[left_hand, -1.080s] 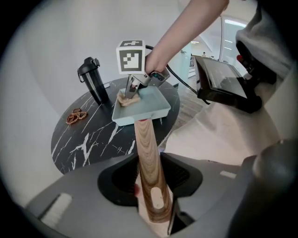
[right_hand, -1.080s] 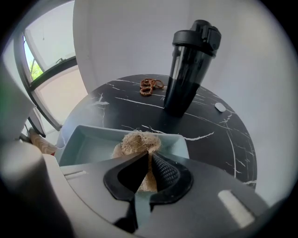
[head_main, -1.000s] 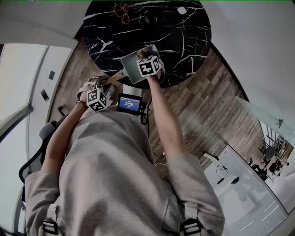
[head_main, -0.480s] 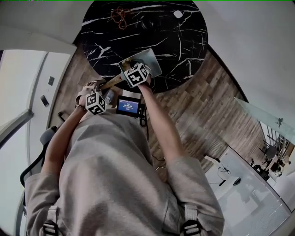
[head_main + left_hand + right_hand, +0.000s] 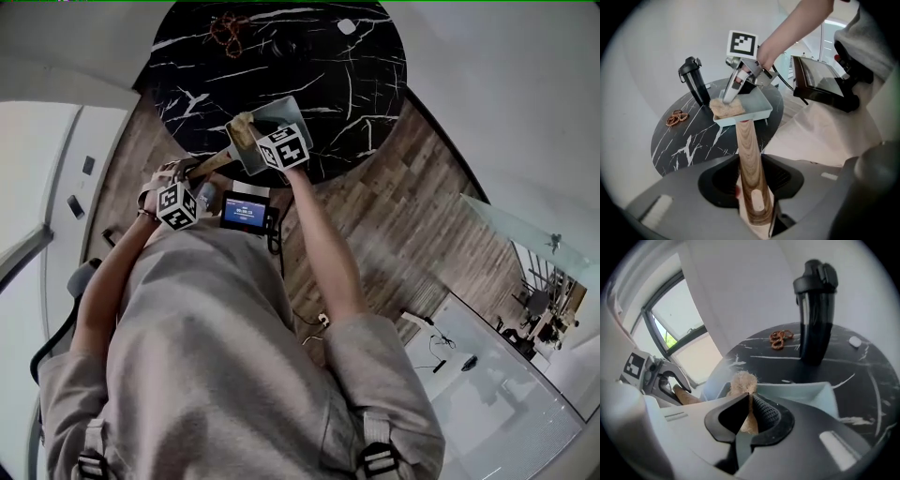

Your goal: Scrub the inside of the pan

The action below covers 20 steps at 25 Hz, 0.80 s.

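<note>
wooden pan handle [image 5: 747, 150] between closing left tongs [image 5: 752, 187], right tongs [image 5: 749, 416] pinching tan scrubber [image 5: 742, 383] in pan [image 5: 757, 104]

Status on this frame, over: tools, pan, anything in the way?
Left tool closing on wooden handle of pan. Right tool shut on tan scrubber, at pan's corner near handle. Black bottle stands behind, clear of pan.

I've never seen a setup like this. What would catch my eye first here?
Most striking is the pale square pan at the near edge of a round, black marbled table, with its wooden handle clamped in the left gripper. The right gripper pinches a tan scrubber down inside the pan. A tall black bottle stands on the table behind it.
</note>
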Each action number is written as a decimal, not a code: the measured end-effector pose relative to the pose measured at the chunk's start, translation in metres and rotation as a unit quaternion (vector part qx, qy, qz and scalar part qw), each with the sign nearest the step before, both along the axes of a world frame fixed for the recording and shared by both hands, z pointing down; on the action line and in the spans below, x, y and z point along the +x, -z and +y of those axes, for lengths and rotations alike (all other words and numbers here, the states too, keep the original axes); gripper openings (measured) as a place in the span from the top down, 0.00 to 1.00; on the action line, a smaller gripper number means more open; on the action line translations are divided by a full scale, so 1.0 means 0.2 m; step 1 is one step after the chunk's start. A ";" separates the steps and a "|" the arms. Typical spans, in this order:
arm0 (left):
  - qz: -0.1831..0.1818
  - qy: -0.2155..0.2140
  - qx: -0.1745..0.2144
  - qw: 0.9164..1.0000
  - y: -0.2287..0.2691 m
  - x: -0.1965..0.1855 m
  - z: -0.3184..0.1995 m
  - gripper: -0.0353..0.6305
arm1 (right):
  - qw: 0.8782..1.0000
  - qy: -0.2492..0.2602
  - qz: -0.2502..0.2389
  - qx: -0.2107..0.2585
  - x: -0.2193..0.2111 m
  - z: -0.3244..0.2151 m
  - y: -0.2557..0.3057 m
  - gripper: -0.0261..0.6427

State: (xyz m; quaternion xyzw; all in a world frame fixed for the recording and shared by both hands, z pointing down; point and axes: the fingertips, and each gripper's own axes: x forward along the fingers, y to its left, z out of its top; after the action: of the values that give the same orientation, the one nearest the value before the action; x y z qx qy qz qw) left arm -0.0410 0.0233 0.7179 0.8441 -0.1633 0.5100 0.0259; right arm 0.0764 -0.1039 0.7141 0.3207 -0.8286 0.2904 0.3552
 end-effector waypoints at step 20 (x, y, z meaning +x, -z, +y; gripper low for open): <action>-0.005 0.020 0.004 1.000 -0.01 0.00 -0.07 0.74 | 0.871 0.159 0.410 0.221 0.44 -0.32 0.11 0.90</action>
State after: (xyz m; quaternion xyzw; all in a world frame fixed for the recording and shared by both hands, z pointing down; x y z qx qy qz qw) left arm -0.0409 0.0102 0.7192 0.8382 -0.1825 0.5129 0.0317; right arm 0.1638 -0.1683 0.6921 0.3451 -0.6911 -0.1182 0.6240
